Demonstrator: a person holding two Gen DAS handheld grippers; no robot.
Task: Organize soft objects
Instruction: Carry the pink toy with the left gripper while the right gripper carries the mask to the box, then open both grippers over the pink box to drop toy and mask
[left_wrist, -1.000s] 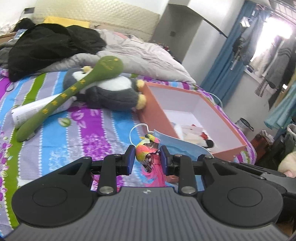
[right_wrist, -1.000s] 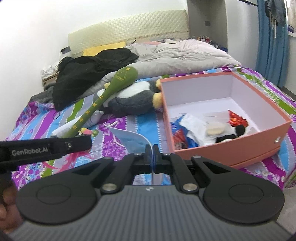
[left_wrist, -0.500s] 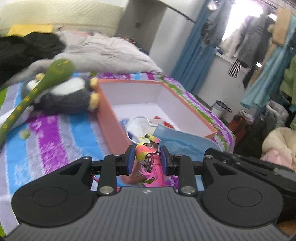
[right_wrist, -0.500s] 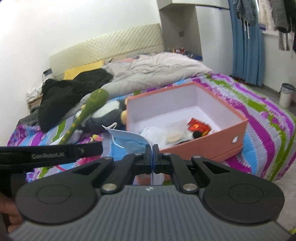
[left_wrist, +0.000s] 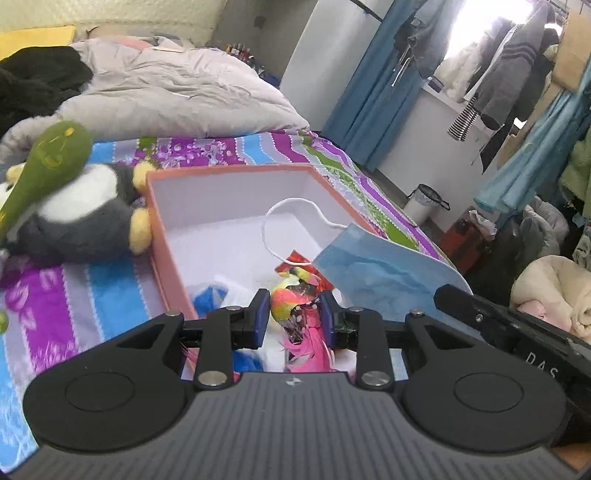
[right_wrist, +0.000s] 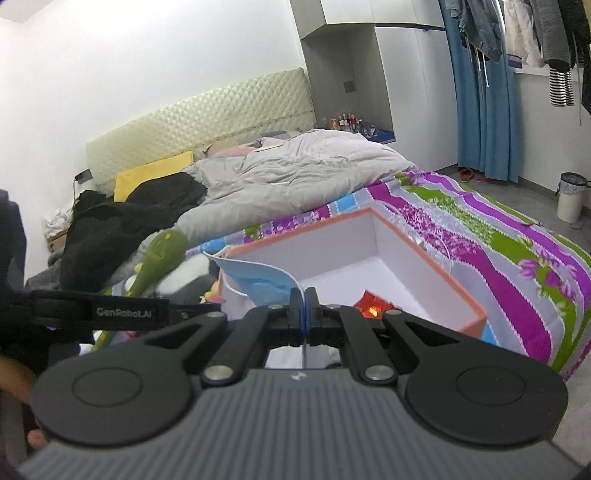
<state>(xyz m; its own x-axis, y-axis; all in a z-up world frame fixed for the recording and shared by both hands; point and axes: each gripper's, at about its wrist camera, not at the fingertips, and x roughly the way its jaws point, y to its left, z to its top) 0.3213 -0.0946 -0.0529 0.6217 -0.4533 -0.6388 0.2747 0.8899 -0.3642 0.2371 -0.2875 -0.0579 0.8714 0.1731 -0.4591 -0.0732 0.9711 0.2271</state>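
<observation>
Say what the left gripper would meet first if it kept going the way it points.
Probably the box's white floor and the red wrapper on it: the left gripper, shut on a bird toy, points down into the box. Depth is uncertain.

left wrist cam: sits behind the left claw (left_wrist: 294, 313), tipped down, close over the orange box (left_wrist: 168, 254), facing the curtains | right wrist cam: behind the right claw (right_wrist: 303, 312), aimed toward the headboard (right_wrist: 199, 125) | shared by both: box, bed (right_wrist: 480, 240), green plush (left_wrist: 44, 162).
</observation>
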